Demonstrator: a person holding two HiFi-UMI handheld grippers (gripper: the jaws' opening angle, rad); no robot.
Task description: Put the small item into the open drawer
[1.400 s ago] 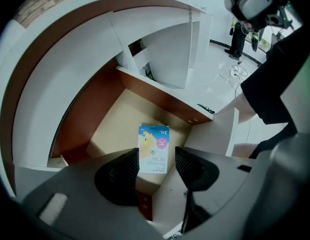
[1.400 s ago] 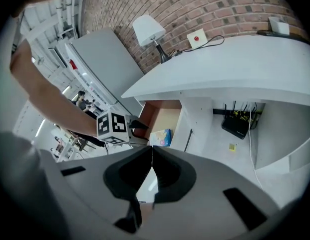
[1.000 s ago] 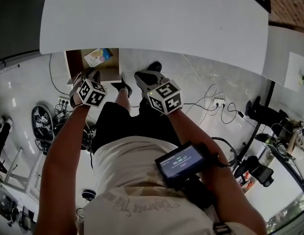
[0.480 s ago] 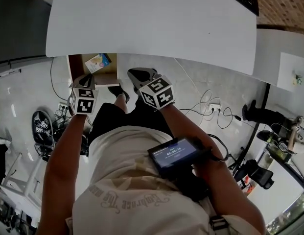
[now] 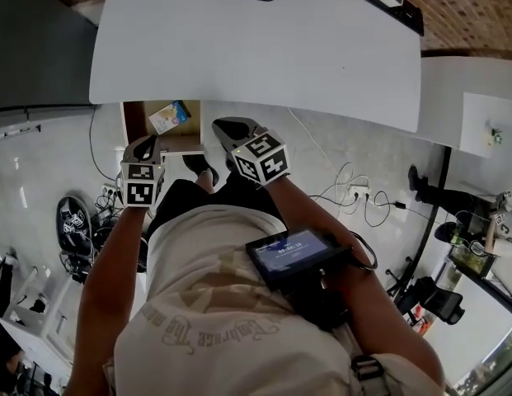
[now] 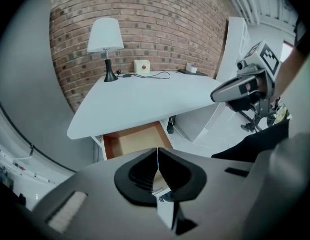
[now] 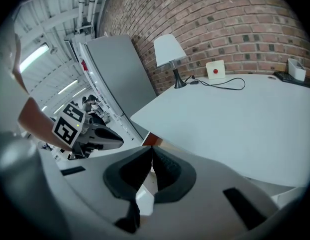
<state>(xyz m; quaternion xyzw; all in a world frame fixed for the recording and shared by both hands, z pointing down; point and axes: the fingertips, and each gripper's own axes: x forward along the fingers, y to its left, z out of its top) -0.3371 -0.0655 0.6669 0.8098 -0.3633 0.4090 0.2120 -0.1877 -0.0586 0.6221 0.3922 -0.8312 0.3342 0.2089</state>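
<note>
Beneath the overhanging white desk top point(image 5: 264, 48), an open wooden drawer point(image 5: 129, 120) holds a colourful flat packet point(image 5: 169, 115). Our left gripper point(image 5: 143, 148) and right gripper point(image 5: 230, 129) hover nearby, fingers pressed together, empty.

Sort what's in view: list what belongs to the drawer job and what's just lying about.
Job: open drawer; small colourful packet lying inside it; left gripper and right gripper, both shut, nothing held.
Lying about: lamp; white box with red button; floor power strip with its cables.
</note>
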